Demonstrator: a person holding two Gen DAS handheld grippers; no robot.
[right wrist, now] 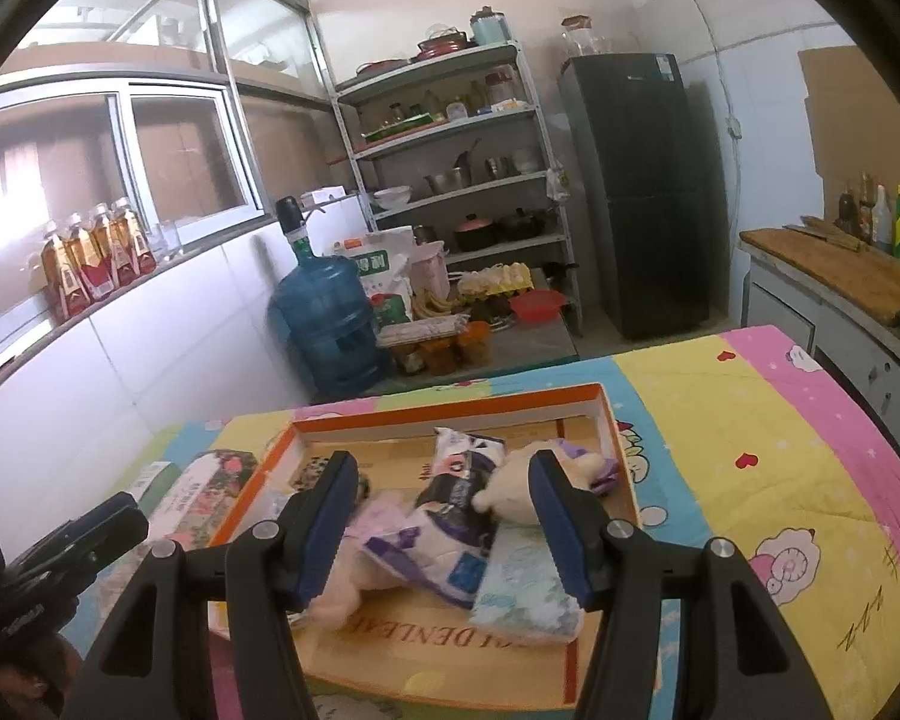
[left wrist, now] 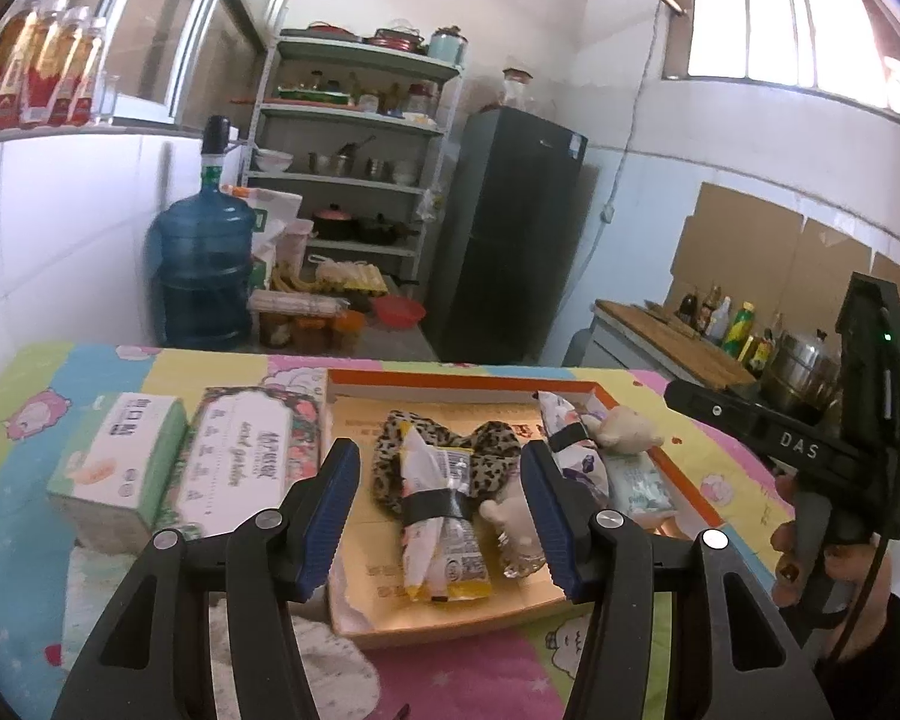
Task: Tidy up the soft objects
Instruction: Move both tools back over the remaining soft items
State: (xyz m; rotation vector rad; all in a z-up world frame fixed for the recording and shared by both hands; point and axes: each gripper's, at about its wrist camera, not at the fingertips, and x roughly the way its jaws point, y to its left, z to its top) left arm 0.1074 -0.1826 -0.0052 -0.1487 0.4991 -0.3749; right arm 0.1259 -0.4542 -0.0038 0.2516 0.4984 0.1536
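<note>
We see the surface [left wrist: 462, 678] under a pastel cartoon cloth filling the lower half of both views. At its centre sits the orange-rimmed tray [left wrist: 450, 381], holding the soft things. In the left wrist view, a leopard-print cloth [left wrist: 498, 438] lies mid-frame in the tray, with a yellow-and-white packet [left wrist: 444, 540] bound by a black band lying across it. To the right of that, a purple-and-white packet [left wrist: 570, 450] and a beige plush toy [left wrist: 624, 426] touch, and a pale tissue pack [left wrist: 636, 480] lies just beside them. Left of the tray, 2 boxes stand side by side: a floral box [left wrist: 240, 462] and a green-and-white box [left wrist: 120, 468].

Our left gripper [left wrist: 438, 516] hangs above the tray with its blue pads spread wide, holding nothing. Our right gripper [right wrist: 441, 525] is likewise spread wide and empty, over the purple-and-white packet in the right wrist view.
</note>
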